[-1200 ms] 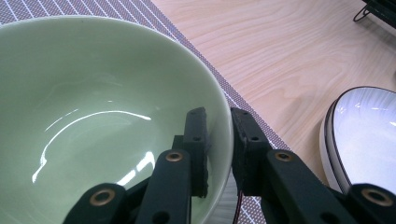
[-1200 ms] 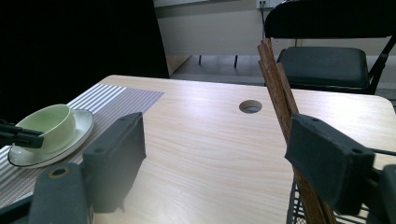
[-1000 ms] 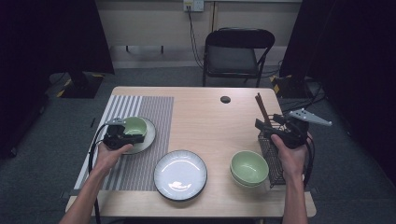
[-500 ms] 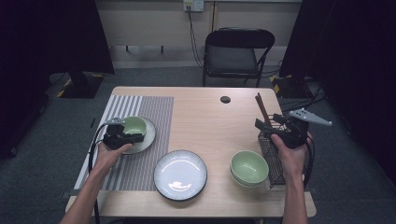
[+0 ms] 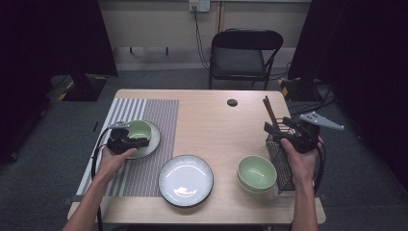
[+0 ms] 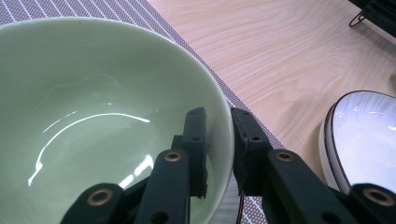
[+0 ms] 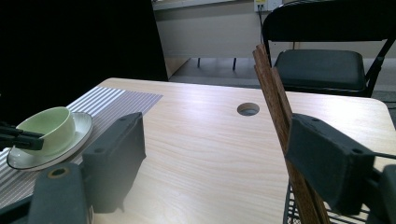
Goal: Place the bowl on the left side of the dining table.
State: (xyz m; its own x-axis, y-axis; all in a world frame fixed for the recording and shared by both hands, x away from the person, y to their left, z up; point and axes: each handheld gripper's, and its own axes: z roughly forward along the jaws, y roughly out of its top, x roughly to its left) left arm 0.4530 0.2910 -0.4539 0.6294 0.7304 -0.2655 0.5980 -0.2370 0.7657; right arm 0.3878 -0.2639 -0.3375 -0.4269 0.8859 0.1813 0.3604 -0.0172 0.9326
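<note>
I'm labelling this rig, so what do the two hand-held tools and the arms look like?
Both are black. The left tool has hinged black linkage arms with brass-coloured rivets and a trailing black cable. The right tool has blocky black jaws, a cable, and a grey three-cornered plate on top. The forearms are bare, without sleeves.

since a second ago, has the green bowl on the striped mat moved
No. The green bowl sits on its small plate, same spot on the striped mat.
</note>
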